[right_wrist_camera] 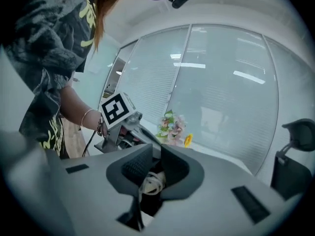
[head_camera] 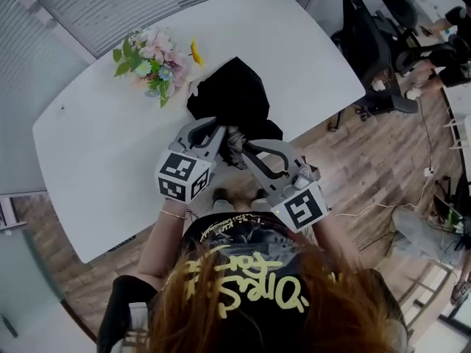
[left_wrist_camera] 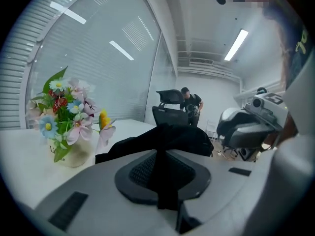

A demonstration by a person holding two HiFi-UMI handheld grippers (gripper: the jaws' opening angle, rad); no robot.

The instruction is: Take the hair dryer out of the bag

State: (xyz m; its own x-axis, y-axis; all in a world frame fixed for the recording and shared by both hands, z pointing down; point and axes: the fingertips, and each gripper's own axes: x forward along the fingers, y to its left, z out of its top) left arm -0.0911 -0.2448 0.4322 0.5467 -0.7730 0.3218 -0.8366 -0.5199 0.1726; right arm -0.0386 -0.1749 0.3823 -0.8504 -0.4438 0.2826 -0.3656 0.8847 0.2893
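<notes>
A black cloth bag (head_camera: 232, 98) lies on the white table (head_camera: 96, 138), its mouth toward the person. No hair dryer shows; the bag hides what is inside. Both grippers meet at the bag's near end. In the left gripper view, the left gripper (left_wrist_camera: 162, 173) is shut on a strip of the black bag fabric (left_wrist_camera: 165, 141). The right gripper (right_wrist_camera: 150, 173) is nearly closed, with dark fabric between its pads and a whitish looped cord (right_wrist_camera: 151, 183) just below. The left gripper's marker cube (right_wrist_camera: 117, 109) shows close by in the right gripper view.
A vase of artificial flowers (head_camera: 154, 61) stands just left of the bag. Black office chairs (head_camera: 375, 43) are past the table's right edge, and cables lie on the wooden floor (head_camera: 383, 190). In the left gripper view a person (left_wrist_camera: 191, 104) stands behind a chair.
</notes>
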